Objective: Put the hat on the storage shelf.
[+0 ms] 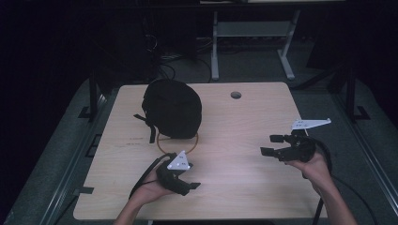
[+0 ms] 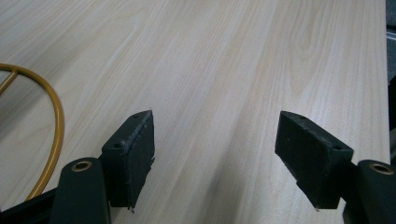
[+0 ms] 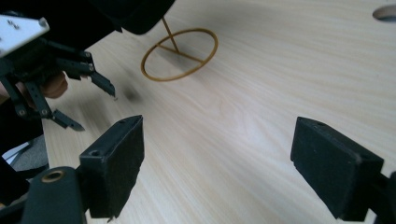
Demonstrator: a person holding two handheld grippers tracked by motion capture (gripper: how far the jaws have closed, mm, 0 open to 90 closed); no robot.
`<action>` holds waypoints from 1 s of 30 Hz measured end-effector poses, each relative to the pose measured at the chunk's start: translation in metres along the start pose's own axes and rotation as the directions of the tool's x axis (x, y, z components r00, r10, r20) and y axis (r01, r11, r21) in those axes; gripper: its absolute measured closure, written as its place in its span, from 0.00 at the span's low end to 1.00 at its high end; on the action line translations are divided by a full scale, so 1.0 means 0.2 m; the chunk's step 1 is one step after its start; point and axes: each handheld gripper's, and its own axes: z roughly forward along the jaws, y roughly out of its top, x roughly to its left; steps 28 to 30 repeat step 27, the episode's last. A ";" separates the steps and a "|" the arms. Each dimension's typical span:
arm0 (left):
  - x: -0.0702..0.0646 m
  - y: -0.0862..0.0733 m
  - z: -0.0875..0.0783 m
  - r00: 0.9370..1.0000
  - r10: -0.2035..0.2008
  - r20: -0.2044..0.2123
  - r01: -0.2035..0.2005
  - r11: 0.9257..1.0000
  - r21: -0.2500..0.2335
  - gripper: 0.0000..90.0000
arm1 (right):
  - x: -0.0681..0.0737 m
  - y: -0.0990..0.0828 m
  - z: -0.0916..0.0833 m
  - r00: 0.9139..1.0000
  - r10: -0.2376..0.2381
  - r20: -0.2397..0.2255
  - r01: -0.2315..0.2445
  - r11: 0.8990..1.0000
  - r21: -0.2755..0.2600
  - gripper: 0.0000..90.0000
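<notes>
Both tools (image 1: 190, 180) (image 1: 268, 144) gape near an unlabelled black cap (image 1: 172, 108).

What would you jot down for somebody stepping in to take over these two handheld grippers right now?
Left gripper: open, holding nothing, held above the near side of the table, just in front of the gold ring stand.
Right gripper: open, holding nothing, held over the table's right side, pointing toward the middle.
Things: the black hat sits on the gold ring stand at the table's far left; the stand's round base lies flat on the wood.
Done: nothing has been gripped so far, judging by how things lie.
Left: probably bring a gripper to the hat or stand and take hold; the approach looks unobstructed.
</notes>
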 end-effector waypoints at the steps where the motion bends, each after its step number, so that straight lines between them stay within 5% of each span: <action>1: 0.00 0.00 0.00 1.000 0.004 -0.001 -0.004 1.000 0.002 0.32 | 0.00 -0.02 0.00 1.000 0.004 0.001 -0.004 1.000 0.001 0.19; 15: 0.00 -0.01 0.01 1.000 0.004 0.013 -0.004 1.000 0.013 0.32 | -0.03 -0.22 -0.07 0.999 0.041 0.035 -0.041 0.999 -0.002 0.18; 21: -0.01 0.00 0.03 1.000 0.016 0.018 -0.016 1.000 0.021 0.32 | 0.05 -0.34 -0.07 0.997 0.004 0.080 -0.005 1.000 0.017 0.18; 27: -0.03 0.00 0.04 1.000 0.012 0.025 -0.013 1.000 0.025 0.32 | 0.14 -0.49 -0.02 0.998 -0.007 0.055 0.008 1.000 -0.024 0.18; 30: -0.03 0.00 0.04 1.000 0.012 0.025 -0.013 1.000 0.025 0.32 | 0.14 -0.49 -0.02 0.998 -0.007 0.055 0.008 1.000 -0.024 0.18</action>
